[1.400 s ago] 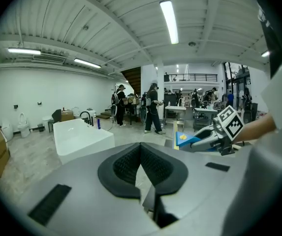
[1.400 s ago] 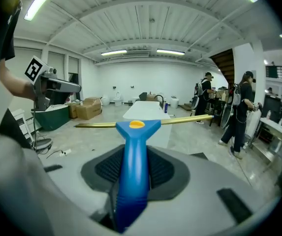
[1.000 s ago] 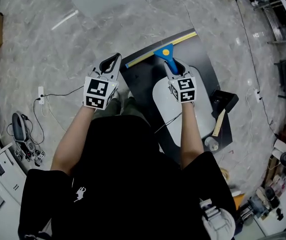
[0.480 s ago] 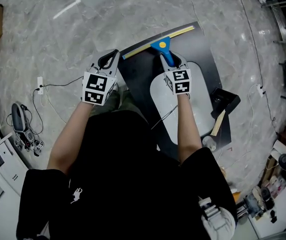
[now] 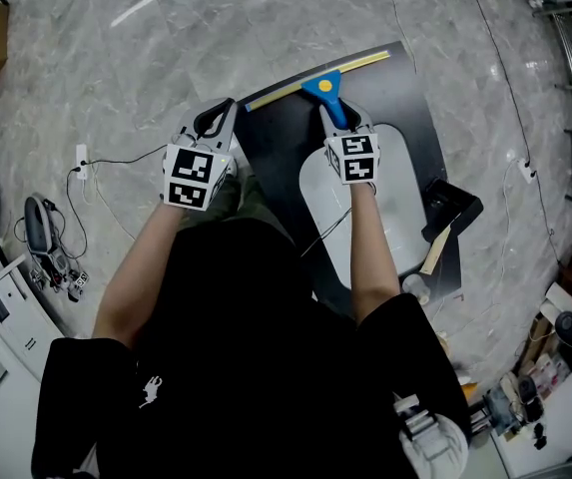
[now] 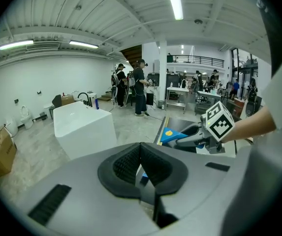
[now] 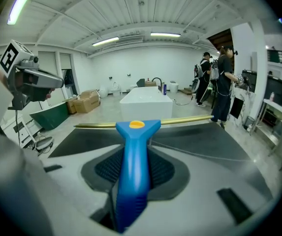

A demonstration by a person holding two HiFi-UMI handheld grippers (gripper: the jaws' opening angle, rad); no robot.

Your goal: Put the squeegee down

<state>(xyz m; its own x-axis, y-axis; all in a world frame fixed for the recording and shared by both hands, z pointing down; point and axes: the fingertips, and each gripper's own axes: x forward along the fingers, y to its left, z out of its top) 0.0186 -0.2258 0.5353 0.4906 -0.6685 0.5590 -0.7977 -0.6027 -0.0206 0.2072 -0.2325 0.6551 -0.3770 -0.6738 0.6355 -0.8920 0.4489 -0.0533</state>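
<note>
The squeegee (image 5: 327,93) has a blue handle and a long yellow-edged blade. Its blade runs along the far edge of a black mat (image 5: 276,138) on the floor. My right gripper (image 5: 337,120) is shut on the blue handle (image 7: 133,151), which runs straight out between the jaws to the blade. Whether the blade touches the mat I cannot tell. My left gripper (image 5: 218,121) hangs left of the mat, beside the blade's left end. Its jaws (image 6: 141,156) are shut with nothing in them. From there the squeegee (image 6: 172,133) shows at the right.
A white oval panel (image 5: 395,198) lies on the mat under my right arm. A black block and a wooden stick (image 5: 452,208) sit at the mat's right edge. A white tub (image 6: 81,127) stands ahead, cables and a power strip (image 5: 81,163) lie left, and people (image 6: 140,87) stand far off.
Both grippers have come down toward the floor. The squeegee has sunk with the right gripper, its blade now nearer the mat's far edge. Both grips are unchanged.
</note>
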